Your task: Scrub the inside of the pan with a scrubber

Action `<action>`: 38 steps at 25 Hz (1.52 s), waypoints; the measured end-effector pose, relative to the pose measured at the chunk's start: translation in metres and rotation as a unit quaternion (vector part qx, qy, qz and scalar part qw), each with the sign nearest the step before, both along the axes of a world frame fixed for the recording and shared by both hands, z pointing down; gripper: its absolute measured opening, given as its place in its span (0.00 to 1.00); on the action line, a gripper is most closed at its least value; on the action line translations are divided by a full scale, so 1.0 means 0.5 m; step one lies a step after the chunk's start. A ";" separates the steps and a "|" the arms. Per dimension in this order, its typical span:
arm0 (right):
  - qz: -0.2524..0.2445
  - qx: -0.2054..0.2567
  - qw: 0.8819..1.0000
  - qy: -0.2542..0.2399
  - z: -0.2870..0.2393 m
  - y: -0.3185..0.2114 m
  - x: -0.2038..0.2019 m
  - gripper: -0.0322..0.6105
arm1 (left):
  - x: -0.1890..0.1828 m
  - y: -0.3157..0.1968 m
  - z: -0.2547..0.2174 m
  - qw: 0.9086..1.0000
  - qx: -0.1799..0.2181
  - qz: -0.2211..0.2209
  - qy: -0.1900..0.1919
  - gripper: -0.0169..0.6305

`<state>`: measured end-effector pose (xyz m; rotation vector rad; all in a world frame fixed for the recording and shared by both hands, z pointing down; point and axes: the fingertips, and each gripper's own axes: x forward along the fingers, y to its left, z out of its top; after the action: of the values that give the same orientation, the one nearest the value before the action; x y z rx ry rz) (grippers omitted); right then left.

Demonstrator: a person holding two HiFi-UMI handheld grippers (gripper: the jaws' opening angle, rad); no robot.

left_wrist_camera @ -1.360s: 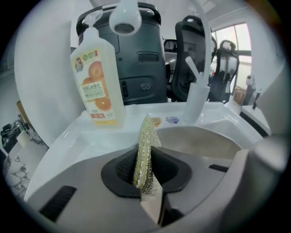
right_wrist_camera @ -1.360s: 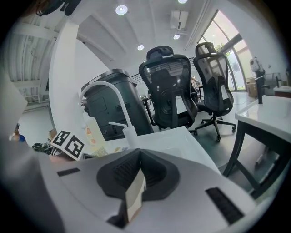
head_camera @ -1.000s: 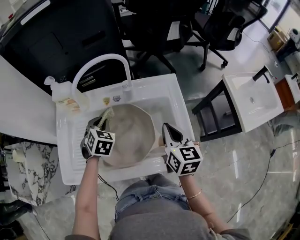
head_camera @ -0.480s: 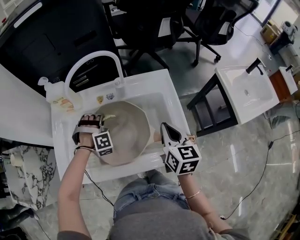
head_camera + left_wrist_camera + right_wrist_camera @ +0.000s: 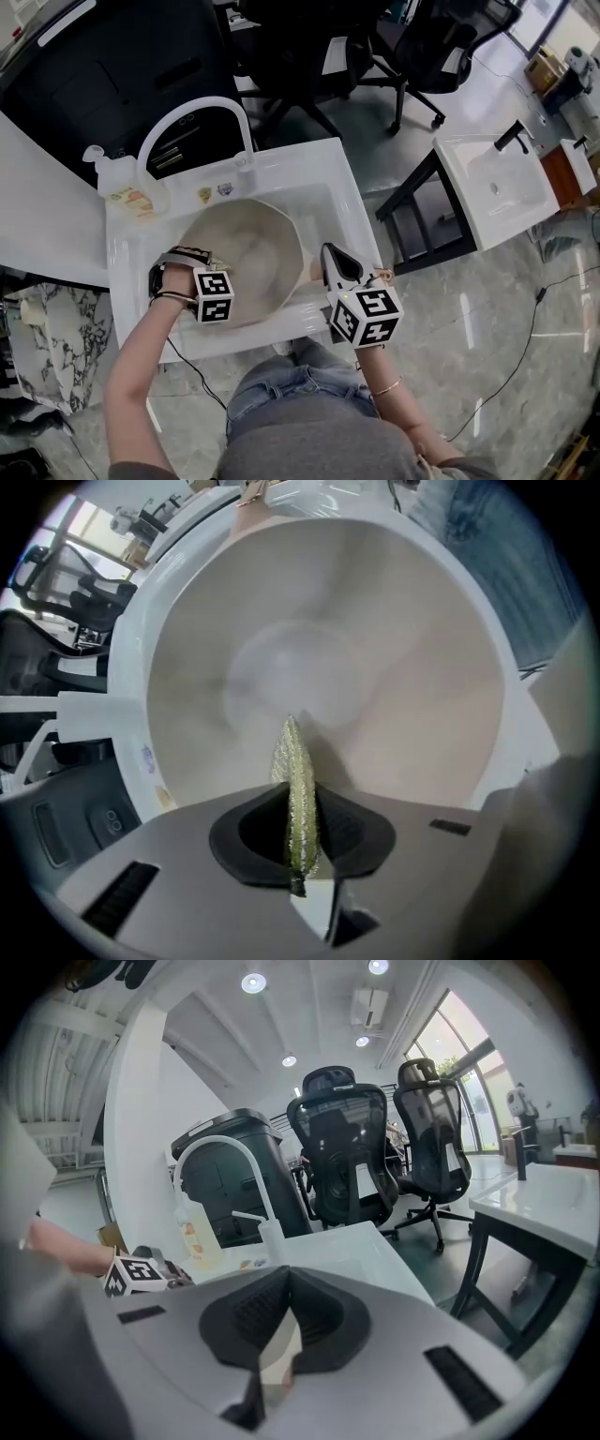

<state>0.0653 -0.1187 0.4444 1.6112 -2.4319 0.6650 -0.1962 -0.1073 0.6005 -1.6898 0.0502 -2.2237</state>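
Left gripper (image 5: pixel 298 834) clamped on thin scrubber (image 5: pixel 294 775), edge-on to the pan (image 5: pixel 403 658), so it may fold or slip. Right gripper (image 5: pixel 338 265) pinches the handle (image 5: pixel 273 1354) at 3 o'clock; a weak hold lets the pan rotate.

Counting one pan (image 5: pixel 253 253), one scrubber (image 5: pixel 298 789), two tools (image 5: pixel 298 841) (image 5: pixel 279 1340), two sinks (image 5: pixel 323 169) (image 5: pixel 497 192), one curved tap (image 5: pixel 246 155), one soap bottle (image 5: pixel 122 187), two black office chairs (image 5: pixel 342 1152) (image 5: pixel 433 1138).

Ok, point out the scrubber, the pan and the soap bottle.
scrubber (image 5: pixel 296 789), left gripper view, on its green edge, about mid-length.
pan (image 5: pixel 262 248), head view, on the bare inside bottom.
soap bottle (image 5: pixel 124 186), head view, on its clear body above the label.
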 end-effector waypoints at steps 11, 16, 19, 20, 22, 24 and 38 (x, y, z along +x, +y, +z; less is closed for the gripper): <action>0.001 -0.002 1.000 -0.004 -0.001 0.012 0.007 0.07 | 0.021 0.121 -0.009 0.976 -0.175 -0.124 0.023 0.13; 0.006 -0.003 1.000 -0.009 -0.003 0.016 0.016 0.07 | 0.060 0.189 -0.028 0.957 -0.259 -0.124 0.041 0.13; 0.007 -0.004 1.000 -0.012 -0.003 0.016 0.019 0.07 | 0.110 0.220 -0.048 0.938 -0.313 -0.125 0.085 0.12; 0.006 -0.004 1.000 -0.013 -0.003 0.016 0.018 0.07 | 0.123 0.225 -0.051 0.933 -0.324 -0.127 0.096 0.12; 0.004 -0.005 1.000 -0.013 -0.004 0.016 0.016 0.07 | 0.150 0.228 -0.055 0.920 -0.344 -0.139 0.123 0.12; 0.002 -0.006 1.000 -0.013 -0.002 0.016 0.014 0.07 | 0.190 0.226 -0.062 0.898 -0.371 -0.164 0.170 0.12; -0.002 -0.015 1.000 -0.016 0.005 0.004 0.003 0.07 | 0.391 0.128 -0.118 0.749 -0.415 -0.299 0.422 0.12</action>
<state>0.0669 -0.1167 0.4470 1.5976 -2.4342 0.7285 -0.0007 -0.0435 0.5414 -3.5034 -0.2512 -1.6397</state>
